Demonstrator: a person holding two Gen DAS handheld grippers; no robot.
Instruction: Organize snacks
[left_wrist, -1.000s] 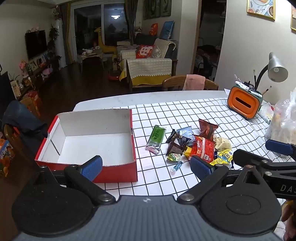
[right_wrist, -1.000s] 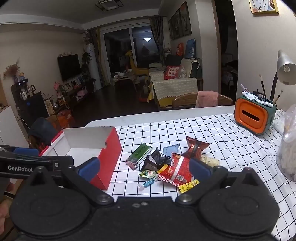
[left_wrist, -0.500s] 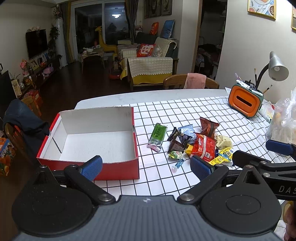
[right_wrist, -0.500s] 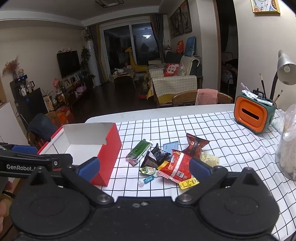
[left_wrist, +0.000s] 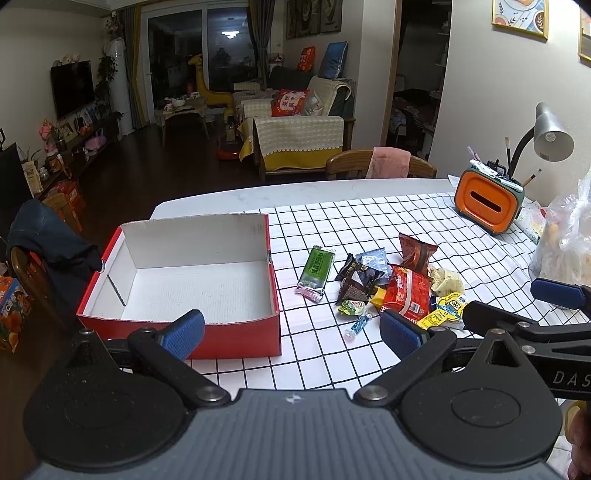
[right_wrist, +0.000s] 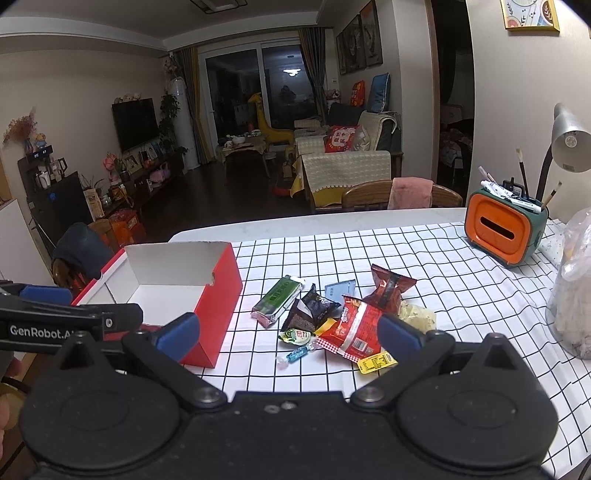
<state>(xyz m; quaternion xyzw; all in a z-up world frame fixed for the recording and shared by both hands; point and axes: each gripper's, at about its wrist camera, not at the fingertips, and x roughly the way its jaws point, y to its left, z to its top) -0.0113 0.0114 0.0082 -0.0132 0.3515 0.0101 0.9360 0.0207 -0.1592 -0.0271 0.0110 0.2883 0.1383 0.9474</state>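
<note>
Where left sees in: box floor (bare).

Black hand-held gripper, blue ribbed fingertips, silver pivot screws, white "GenRobot" lettering

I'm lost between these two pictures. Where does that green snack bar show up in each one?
Left wrist view: the green snack bar lies just right of centre, beside the red box.
Right wrist view: the green snack bar lies just left of centre, between the red box and the snack pile.
Shared landmark: the orange pen holder at the table's far right.
</note>
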